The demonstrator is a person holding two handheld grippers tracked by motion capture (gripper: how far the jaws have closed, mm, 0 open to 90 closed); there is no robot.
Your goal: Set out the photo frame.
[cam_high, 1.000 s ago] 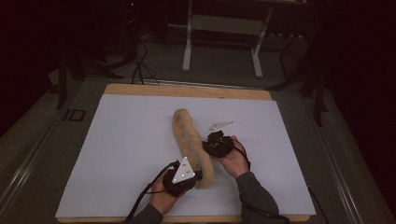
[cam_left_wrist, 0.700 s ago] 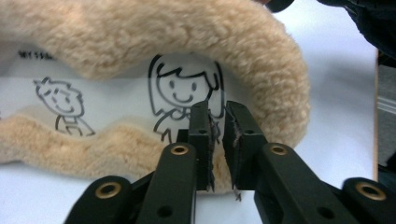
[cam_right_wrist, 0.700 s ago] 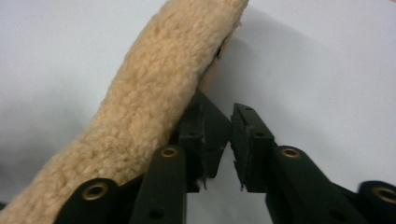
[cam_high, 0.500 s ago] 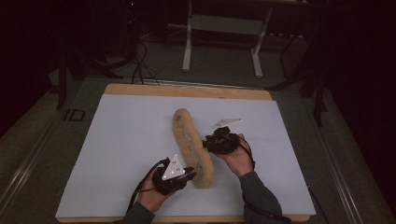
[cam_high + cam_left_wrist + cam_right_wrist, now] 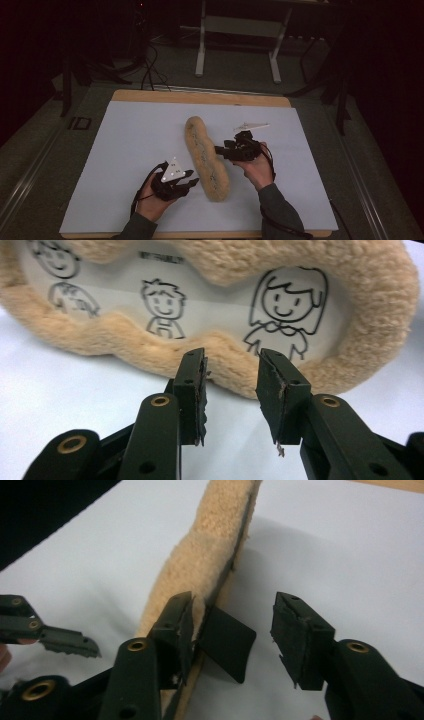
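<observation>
1. High view: long tan fleecy plush strip with cartoon drawings (image 5: 206,157) lies on the white table sheet (image 5: 125,150) between both hands; left gripper (image 5: 192,183) just beside its near end, right gripper (image 5: 218,149) at its middle edge
2. Left gripper view: jaws have just been opening, parted, nothing between them, plush just ahead
3. Right gripper view: jaws have just been opening, parted, unclamped; a black flap (image 5: 226,649) lies between them, the plush edge against the left jaw

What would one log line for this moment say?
frame: standing on mat | left gripper: just opened, clear of frame | right gripper: just opened, at back stand
</observation>
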